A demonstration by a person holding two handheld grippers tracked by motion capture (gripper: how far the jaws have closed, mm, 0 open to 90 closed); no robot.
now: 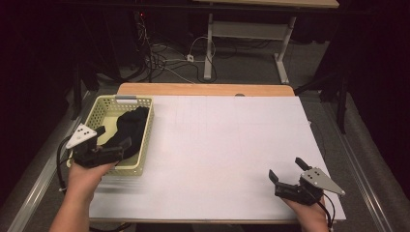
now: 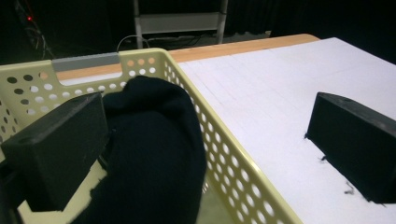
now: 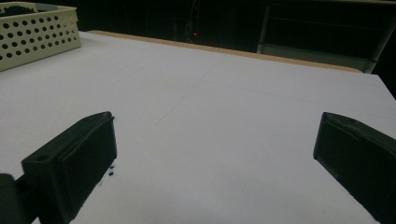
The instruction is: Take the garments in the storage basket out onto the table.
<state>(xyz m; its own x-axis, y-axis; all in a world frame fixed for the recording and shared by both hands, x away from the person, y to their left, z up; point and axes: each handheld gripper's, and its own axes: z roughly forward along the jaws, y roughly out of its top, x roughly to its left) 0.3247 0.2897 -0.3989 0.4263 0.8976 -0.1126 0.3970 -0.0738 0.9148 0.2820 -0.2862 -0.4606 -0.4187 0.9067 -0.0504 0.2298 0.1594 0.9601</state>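
Black cloth (image 1: 129,129) lies bundled inside the perforated cream basket (image 1: 145,145), which stands at the 9 o'clock edge of the white table sheet (image 1: 222,145). In the left gripper view the cloth (image 2: 154,149) mounds above the basket rim (image 2: 233,154) and leans on the basket's right wall.

Left gripper (image 1: 112,139), nearest the operator at 8 o'clock, hovers over the basket's near end with jaws spread wide. One jaw sits inside the basket against the cloth; the other stands outside the wall, over the sheet. Judgement: this straddle suits either a release or a fresh grasp of the cloth; nothing is pinched now.

Right gripper (image 1: 288,172) rests at 4 o'clock near the sheet's front edge, jaws spread and empty, well apart from the basket. Judgement: it is parked clear of the working side.

Obstructions: the basket wall runs between the left jaws and would block a closing stroke. Beyond the sheet, at 12 o'clock, runs the table's wooden edge (image 1: 203,89); farther off, floor cables (image 1: 169,58) and a desk frame (image 1: 209,48).
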